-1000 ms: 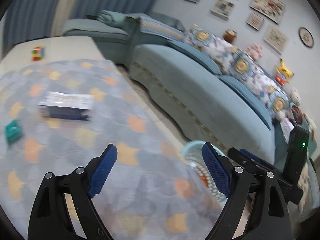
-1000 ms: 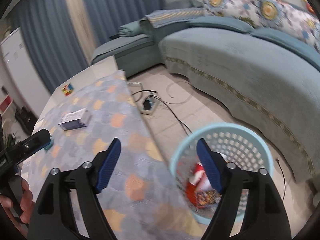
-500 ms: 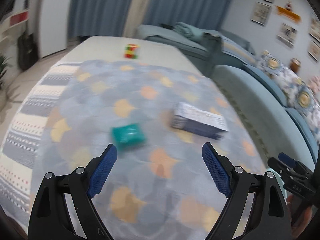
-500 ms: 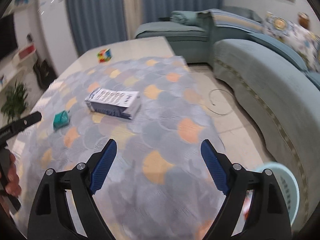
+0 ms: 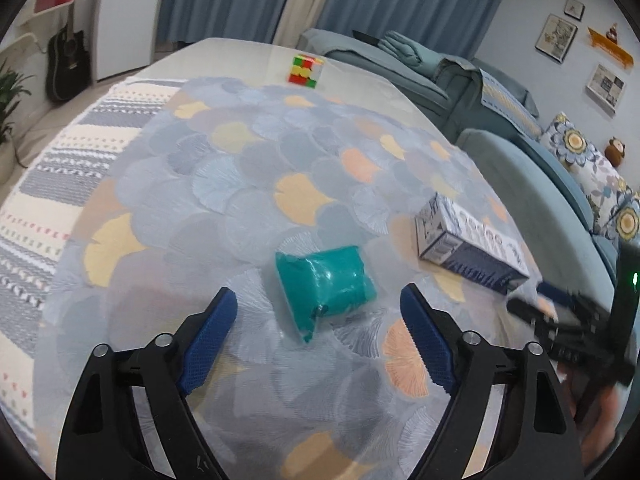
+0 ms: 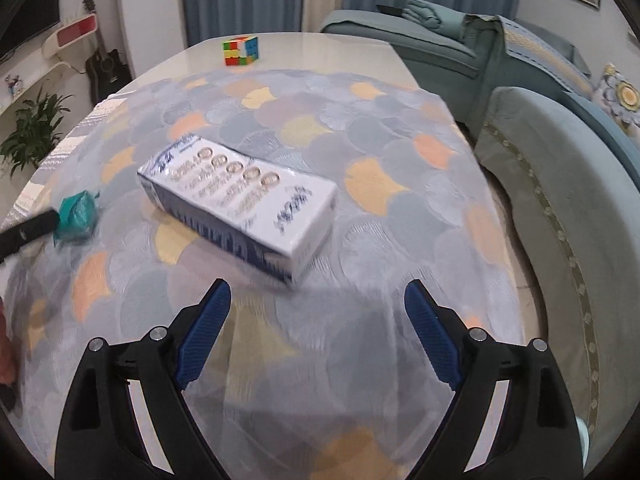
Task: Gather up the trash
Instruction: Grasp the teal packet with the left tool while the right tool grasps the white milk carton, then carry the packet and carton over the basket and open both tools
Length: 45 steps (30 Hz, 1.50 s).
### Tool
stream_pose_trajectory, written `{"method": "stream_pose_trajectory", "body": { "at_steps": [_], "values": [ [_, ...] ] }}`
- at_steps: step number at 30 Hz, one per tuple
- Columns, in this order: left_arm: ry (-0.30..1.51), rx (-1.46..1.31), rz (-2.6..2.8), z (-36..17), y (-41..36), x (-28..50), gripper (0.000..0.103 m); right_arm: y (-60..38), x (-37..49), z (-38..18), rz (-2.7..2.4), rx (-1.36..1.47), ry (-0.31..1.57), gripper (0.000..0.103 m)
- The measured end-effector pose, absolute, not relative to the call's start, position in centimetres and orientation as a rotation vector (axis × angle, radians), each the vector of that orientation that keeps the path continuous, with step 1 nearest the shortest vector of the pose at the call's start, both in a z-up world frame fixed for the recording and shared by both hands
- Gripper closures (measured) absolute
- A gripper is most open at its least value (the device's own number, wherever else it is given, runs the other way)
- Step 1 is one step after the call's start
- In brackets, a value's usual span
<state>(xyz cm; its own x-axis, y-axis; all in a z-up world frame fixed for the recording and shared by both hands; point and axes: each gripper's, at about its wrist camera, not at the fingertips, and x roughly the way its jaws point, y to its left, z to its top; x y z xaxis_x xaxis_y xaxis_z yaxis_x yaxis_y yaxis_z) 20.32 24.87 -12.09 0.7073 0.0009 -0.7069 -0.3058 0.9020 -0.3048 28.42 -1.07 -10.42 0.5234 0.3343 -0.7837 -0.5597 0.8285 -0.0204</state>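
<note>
A crumpled teal wrapper (image 5: 326, 286) lies on the patterned tablecloth (image 5: 248, 184), just ahead of my open, empty left gripper (image 5: 318, 312) and between its fingertips' line. A white and blue carton (image 6: 240, 200) lies on its side in front of my open, empty right gripper (image 6: 316, 304). The carton also shows in the left wrist view (image 5: 468, 246), to the right of the wrapper. The wrapper also shows in the right wrist view (image 6: 76, 214), at the left, with a left gripper finger (image 6: 28, 232) beside it.
A coloured puzzle cube (image 6: 241, 50) stands at the table's far end. A blue-green sofa (image 6: 568, 168) runs along the right of the table. A guitar (image 5: 68, 62) and a plant (image 6: 34, 128) stand at the far left.
Both grippers swung from the basket and sofa side to face the table. The left has closed in on the teal wrapper, the right on the carton. Both stay open.
</note>
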Motion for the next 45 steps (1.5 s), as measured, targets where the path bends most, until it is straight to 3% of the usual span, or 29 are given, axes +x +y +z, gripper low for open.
{"method": "stream_pose_trajectory", "body": {
  "at_steps": [8,14,29,30,33,35,37,39,45],
  "values": [
    [0.772,-0.346,0.133,-12.2,23.4,20.4,0.028,0.2,31.9,-7.8,0.702,-0.144,0.803,0.016],
    [0.784,-0.343,0.097,-12.3,23.1,20.5,0.028,2.3,35.6,-9.4,0.822,-0.078,0.982,0.016],
    [0.803,-0.447,0.106,-12.6,24.7,21.0,0.027,7.6,26.5,-9.0,0.804,-0.322,0.93,0.017],
    [0.81,-0.437,0.116,-12.6,24.6,21.1,0.027,8.1,26.6,-9.3,0.778,-0.334,0.932,0.018],
    [0.828,-0.428,0.139,-12.6,24.5,21.8,0.026,8.1,27.4,-10.2,0.732,-0.311,0.963,0.048],
    [0.846,-0.409,0.164,-12.5,24.2,22.6,0.026,7.3,27.5,-10.2,0.714,-0.286,0.949,0.049],
    [0.869,-0.37,0.198,-12.5,23.8,23.3,0.029,6.4,27.2,-9.9,0.689,-0.283,0.923,0.049],
    [0.889,-0.317,0.231,-12.6,23.2,23.8,0.048,5.0,26.8,-9.1,0.678,-0.252,0.903,0.049],
    [0.846,-0.312,0.185,-11.0,21.4,22.6,0.054,-1.7,25.0,-5.4,0.605,-0.121,0.828,0.049]
  ]
}}
